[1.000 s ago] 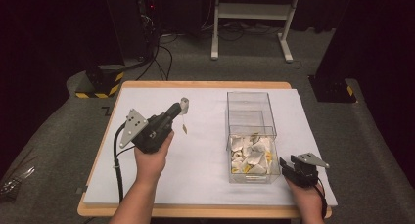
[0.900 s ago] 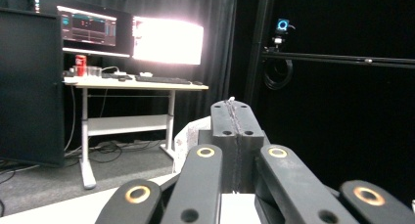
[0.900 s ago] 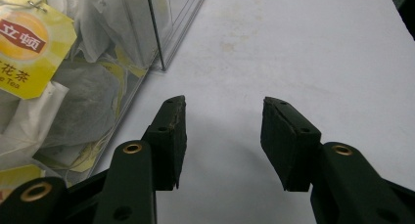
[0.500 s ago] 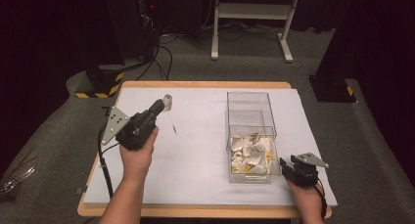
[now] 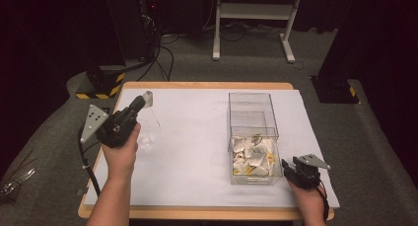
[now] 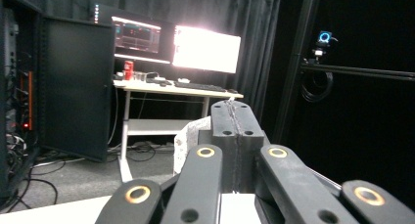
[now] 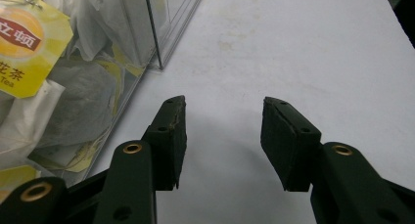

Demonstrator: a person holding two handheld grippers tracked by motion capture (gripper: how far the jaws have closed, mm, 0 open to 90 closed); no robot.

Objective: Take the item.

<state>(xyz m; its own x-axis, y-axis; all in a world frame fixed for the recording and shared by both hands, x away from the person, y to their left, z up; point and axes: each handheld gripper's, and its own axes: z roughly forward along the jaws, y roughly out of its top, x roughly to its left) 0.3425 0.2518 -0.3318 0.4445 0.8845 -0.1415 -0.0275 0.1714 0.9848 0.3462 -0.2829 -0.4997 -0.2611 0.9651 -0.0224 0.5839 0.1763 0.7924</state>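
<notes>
My left gripper [image 5: 144, 98] hovers over the table's left side, shut on a white tea bag [image 5: 148, 94] at its tip. A thin string [image 5: 156, 118] trails down from the bag. In the left gripper view the jaws meet, and the tea bag [image 6: 190, 136] bulges out at their left. A clear plastic box [image 5: 252, 137] stands right of centre, its near part full of tea bags [image 5: 251, 156] and its far part bare. My right gripper [image 5: 288, 168] rests on the table by the box's near right corner. It stands open [image 7: 222, 136] on bare white surface, with the tea bags [image 7: 58, 77] behind the clear wall.
The white table top [image 5: 197, 137] has a wooden rim. A faint clear round thing [image 5: 146, 138], perhaps a glass, sits under the left gripper's tip. Beyond the table are a white desk frame [image 5: 251, 18], cables and dark cabinets. A desk with lit monitors [image 6: 205, 48] stands far off.
My left hand has carried the tea bag leftward, from the table's middle toward its left edge. The right gripper has stayed still beside the box.
</notes>
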